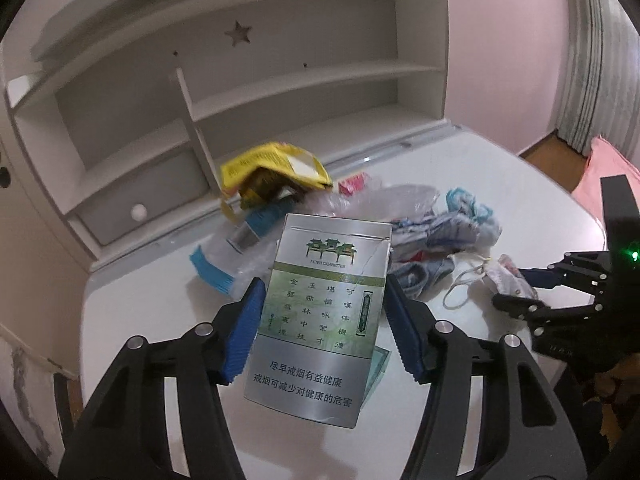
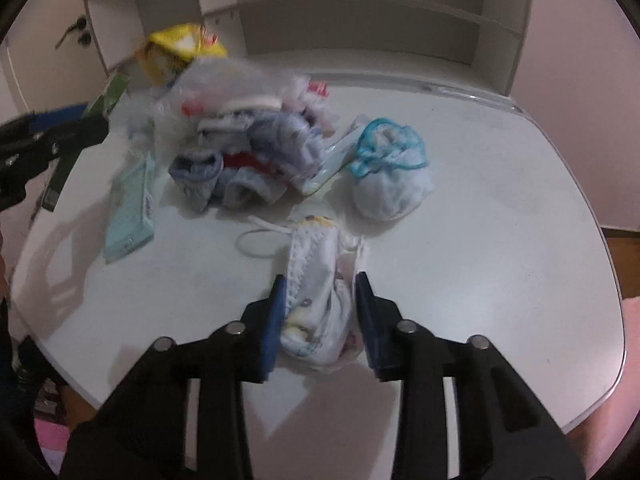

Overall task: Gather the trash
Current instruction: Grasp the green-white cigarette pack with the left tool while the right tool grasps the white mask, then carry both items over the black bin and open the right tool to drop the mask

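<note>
A: What has the left claw [image 1: 322,322] got?

B: A silver and green cigarette pack [image 1: 320,312], pinched by its 2 long sides between the blue pads [image 1: 244,332] and lifted above the white tabletop [image 1: 152,316].

A: And the right claw [image 2: 320,320]?

B: Its jaws stand narrow on either side of a crumpled white face mask [image 2: 316,300] lying on the tabletop near the front edge. The pads look to be touching it, but I cannot tell whether they are really clamping it. Its ear loop [image 2: 256,244] trails off to the left.

A: Further out?

B: A pile of trash in the middle: bunched blue and red cloth [image 2: 244,168], clear plastic [image 2: 224,84], a yellow wrapper [image 2: 176,52] at the back. A tied white bundle with blue trim [image 2: 390,172] sits just to the right, a pale green box [image 2: 130,212] to the left. White shelves [image 1: 280,68] stand behind.
</note>
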Motion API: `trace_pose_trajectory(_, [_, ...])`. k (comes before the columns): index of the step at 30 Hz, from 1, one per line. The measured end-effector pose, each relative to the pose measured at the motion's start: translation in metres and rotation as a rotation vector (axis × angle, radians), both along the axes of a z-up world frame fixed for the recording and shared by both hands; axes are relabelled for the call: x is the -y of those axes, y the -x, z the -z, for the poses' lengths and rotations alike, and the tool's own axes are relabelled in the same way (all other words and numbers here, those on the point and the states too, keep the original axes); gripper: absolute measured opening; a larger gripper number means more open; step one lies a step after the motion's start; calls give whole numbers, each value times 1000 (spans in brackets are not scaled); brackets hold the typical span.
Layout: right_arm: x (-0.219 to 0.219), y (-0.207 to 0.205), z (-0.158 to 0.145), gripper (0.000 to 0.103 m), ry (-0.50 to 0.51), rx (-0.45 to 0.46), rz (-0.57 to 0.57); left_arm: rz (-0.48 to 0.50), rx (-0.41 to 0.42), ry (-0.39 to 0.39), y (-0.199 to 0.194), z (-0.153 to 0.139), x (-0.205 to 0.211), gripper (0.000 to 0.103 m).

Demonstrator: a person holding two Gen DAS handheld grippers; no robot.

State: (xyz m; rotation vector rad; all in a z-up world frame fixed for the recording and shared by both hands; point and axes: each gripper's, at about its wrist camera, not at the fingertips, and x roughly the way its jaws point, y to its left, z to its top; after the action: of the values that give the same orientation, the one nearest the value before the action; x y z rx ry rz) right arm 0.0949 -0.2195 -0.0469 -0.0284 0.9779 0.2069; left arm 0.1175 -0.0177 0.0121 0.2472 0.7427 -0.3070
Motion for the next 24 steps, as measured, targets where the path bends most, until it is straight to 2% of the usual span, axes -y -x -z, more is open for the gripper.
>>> trace_pose_trajectory(2, [13,8,-11,31,-9,40,12,3,3,14,4,-7,5,59])
trace_pose_trajectory(5, [48,25,-28,31,-52,86,63,71,16,27,13,-16,36,59])
trace_pose_trajectory(8, [100,50,-43,31,-69,130,174,146,7,54,16,-18,74,59])
trace_pose_trajectory(11, [163,83,-45,32,-69,170,340,284,-22,88,25,-15,137,59])
trace_pose_trajectory(13, [203,105,-41,32,-76,174,450,415,-48,96,40,-6,198,59])
trace_pose_trajectory(16, [283,156,-25,32,-109,158,677,599,-127,110,65,12,279,59])
trace_pose_trajectory(19, [339,205,-3,32,-133,129,842,786,-230,120,96,42,361,59])
trace_pose_trajectory(24, [414,284,65,32,-196,19,1066,996,-332,32,142,105,479,59])
